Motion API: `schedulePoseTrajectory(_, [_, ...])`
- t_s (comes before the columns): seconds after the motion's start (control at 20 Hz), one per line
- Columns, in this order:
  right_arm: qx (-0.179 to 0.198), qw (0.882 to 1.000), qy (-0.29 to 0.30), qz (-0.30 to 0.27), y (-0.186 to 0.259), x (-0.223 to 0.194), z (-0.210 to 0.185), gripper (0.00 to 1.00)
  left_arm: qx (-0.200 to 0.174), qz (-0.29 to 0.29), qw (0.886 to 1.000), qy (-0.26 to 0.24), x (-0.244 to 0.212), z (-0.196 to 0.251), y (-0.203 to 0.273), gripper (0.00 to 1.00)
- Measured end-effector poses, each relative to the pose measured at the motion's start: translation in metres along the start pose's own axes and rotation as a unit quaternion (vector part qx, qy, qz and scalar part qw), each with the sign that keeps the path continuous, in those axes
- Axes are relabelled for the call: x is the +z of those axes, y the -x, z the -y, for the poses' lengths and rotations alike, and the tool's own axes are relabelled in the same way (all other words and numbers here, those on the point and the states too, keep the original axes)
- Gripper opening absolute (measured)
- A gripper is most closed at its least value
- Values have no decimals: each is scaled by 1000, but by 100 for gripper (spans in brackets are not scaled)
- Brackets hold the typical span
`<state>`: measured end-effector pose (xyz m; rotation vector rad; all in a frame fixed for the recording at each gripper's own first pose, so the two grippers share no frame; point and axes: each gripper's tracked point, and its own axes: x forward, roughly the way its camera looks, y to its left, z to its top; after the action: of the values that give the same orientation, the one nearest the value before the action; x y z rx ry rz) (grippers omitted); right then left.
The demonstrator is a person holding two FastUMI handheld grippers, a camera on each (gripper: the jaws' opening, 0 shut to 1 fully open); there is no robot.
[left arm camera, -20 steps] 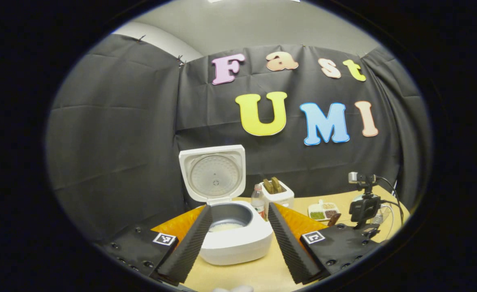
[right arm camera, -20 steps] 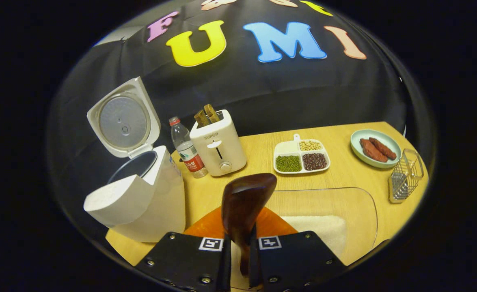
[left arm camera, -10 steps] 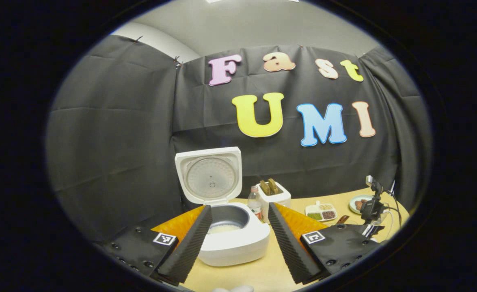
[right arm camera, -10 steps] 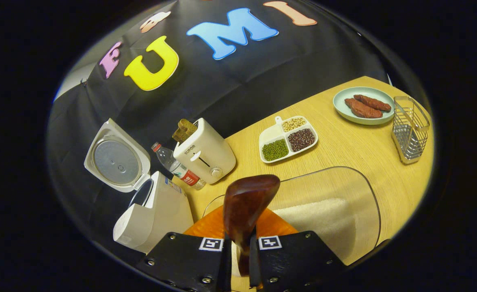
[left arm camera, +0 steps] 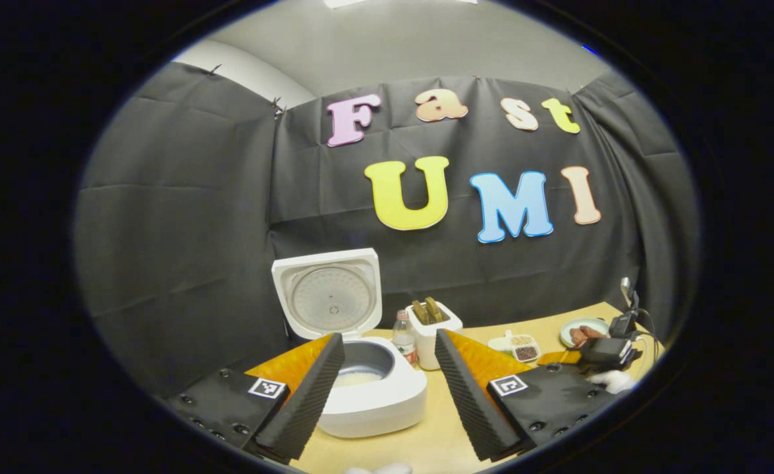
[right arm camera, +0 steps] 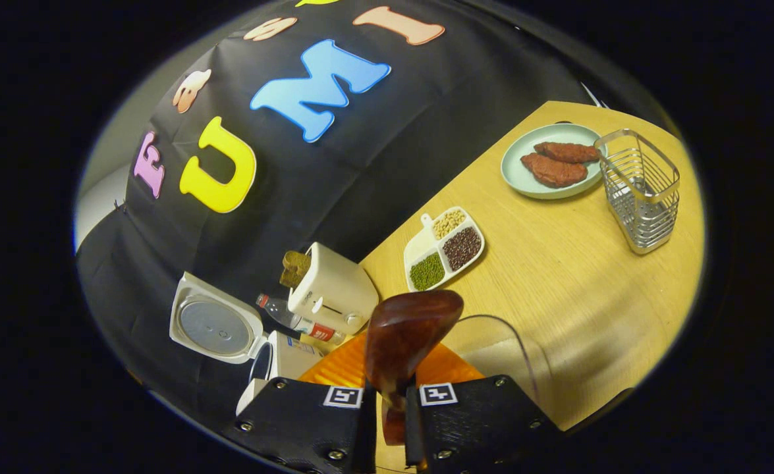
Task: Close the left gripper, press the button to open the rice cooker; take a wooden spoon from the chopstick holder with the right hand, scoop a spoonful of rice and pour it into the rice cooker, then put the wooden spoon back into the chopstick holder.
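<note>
My left gripper (left arm camera: pixel 387 368) has its jaws spread wide with nothing between them. The rice cooker (left arm camera: pixel 367 388) sits on the table (left arm camera: pixel 439 441) right in that gap, lid (left arm camera: pixel 329 293) standing upright, and the left gripper view looks down into the pot to a pale layer of rice on its bottom. Moving right: a water bottle (left arm camera: pixel 402 336), then a toaster (left arm camera: pixel 431 332) with two slices sticking up, a divided dish of beans (left arm camera: pixel 517 345), a plate of meat (left arm camera: pixel 581 331). At the far right edge of that view is my other gripper with its camera and cables, a hand (left arm camera: pixel 607 380) under it.

Over to the right gripper view, tilted hard. The cooker (right arm camera: pixel 255 355) is low on the left, seen side-on, so the inside of the pot is hidden here. Bottle (right arm camera: pixel 294 321) and toaster (right arm camera: pixel 331 296) sit beside it, then the bean dish (right arm camera: pixel 442 249) farther along the table (right arm camera: pixel 578 263). My right gripper (right arm camera: pixel 392 411) is clamped on the wooden spoon (right arm camera: pixel 403 336); both fingers press the handle, and the bowl of the spoon pokes up ahead of me. Just right of it curves a clear rice tub (right arm camera: pixel 512 355). Up at the far right, the meat plate (right arm camera: pixel 545 164) sits just beside the wire chopstick holder (right arm camera: pixel 640 187), which stands upright.
</note>
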<state>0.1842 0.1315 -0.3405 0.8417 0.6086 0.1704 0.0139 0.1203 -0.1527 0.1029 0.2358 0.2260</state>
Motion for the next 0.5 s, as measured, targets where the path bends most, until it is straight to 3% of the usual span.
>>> schedulePoseTrajectory(0.5, [4, 999, -23, 31, 26, 35, 2, 17, -16, 3, 1000, -1, 5, 21, -4, 96])
